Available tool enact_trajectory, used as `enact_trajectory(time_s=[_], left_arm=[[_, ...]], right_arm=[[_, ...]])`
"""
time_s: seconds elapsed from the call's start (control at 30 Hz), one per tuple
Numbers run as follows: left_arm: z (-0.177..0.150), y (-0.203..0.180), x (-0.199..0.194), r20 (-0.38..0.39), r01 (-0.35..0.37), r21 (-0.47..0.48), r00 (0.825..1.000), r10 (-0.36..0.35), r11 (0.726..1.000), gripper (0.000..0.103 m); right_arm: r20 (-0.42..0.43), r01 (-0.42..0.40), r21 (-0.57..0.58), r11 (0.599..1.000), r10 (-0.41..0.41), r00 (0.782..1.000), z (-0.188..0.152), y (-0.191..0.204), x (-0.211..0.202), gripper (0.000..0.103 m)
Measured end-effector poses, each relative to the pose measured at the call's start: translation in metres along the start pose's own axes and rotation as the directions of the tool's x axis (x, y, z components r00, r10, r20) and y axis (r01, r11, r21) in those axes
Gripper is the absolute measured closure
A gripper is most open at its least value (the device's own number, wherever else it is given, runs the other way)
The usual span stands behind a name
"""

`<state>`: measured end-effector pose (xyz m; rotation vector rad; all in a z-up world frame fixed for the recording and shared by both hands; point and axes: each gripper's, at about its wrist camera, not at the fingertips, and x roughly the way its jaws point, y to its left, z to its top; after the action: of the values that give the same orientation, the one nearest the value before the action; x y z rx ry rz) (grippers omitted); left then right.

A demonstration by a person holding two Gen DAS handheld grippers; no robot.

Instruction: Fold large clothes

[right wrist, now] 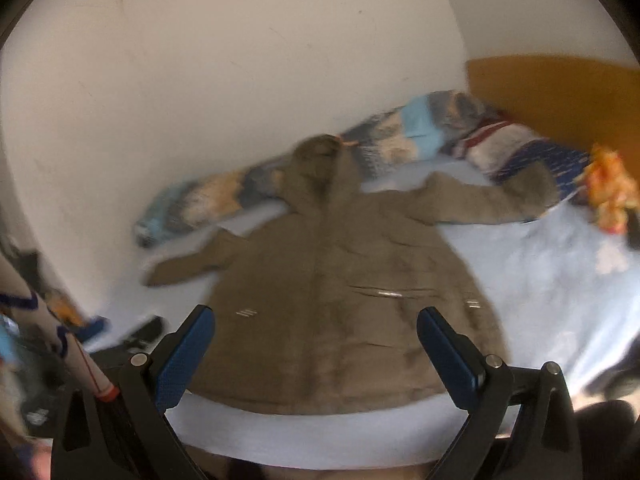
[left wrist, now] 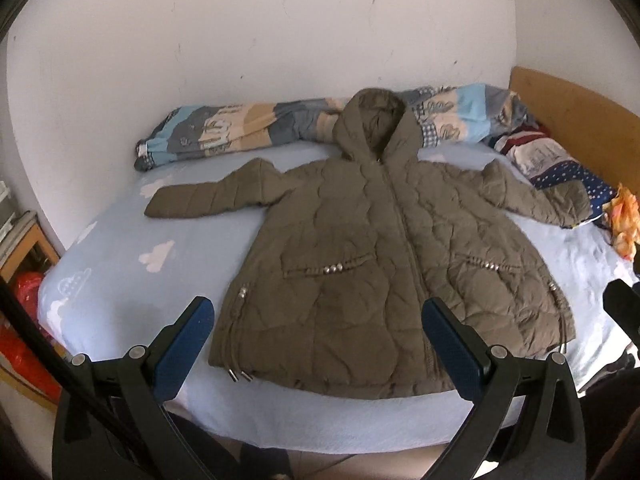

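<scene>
1. A large olive-brown quilted hooded coat [left wrist: 360,248] lies flat, front side up, on a bed covered by a light blue sheet [left wrist: 120,264] printed with white clouds. Its zip is closed up the middle, both sleeves are spread out to the sides, and its hood rests against the bedding at the wall.
2. Each front pocket carries a row of small silvery studs [left wrist: 334,268], and metal-tipped drawcords [left wrist: 240,376] hang at the hem corner nearest the left gripper. No brand, label or readable writing shows on the coat.
3. The left gripper [left wrist: 318,332] hangs over the near edge of the bed, above the hem, its blue-padded fingers [left wrist: 184,344] spread wide apart and holding nothing.
4. The right gripper [right wrist: 316,342] is likewise spread wide and empty, poised above the lower part of the coat; its view is motion-blurred.
5. Along the wall behind the hood lies a rolled patchwork quilt [left wrist: 240,128] in blue, tan and grey, with patterns too small to read.
6. Toward the wooden headboard [left wrist: 580,112] sits a navy dotted pillow [left wrist: 560,168], with the coat's sleeve end lying on it, and an orange-yellow cloth item [left wrist: 622,220] just beside it.
7. At the bed's far left are a wooden shelf [left wrist: 28,248] and red plastic bags [left wrist: 28,312].
</scene>
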<state>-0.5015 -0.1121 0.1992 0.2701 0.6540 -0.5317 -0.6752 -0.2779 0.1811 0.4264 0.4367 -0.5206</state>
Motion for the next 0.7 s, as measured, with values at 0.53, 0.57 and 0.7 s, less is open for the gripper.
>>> enact_trajectory(time_s=[0.53,0.57,0.7], left_arm=[[-0.008,0.006,0.024,-0.052,-0.024,0.008,0.998,0.024,1.0,0.0],[-0.008,0.007,0.025,-0.054,-0.023,0.005,0.998,0.023,1.0,0.0],[-0.01,0.006,0.027,-0.06,-0.028,0.004,0.998,0.028,1.0,0.0]], right_arm=[[-0.11,0.038,-0.075,0.996,-0.046,0.993,-0.012,0.029,0.034,0.0],[-0.114,0.037,-0.077,0.996,-0.046,0.992,-0.013,0.029,0.035,0.0],[-0.126,0.044,-0.087,0.995,-0.055,0.99,-0.011,0.032,0.038,0.0]])
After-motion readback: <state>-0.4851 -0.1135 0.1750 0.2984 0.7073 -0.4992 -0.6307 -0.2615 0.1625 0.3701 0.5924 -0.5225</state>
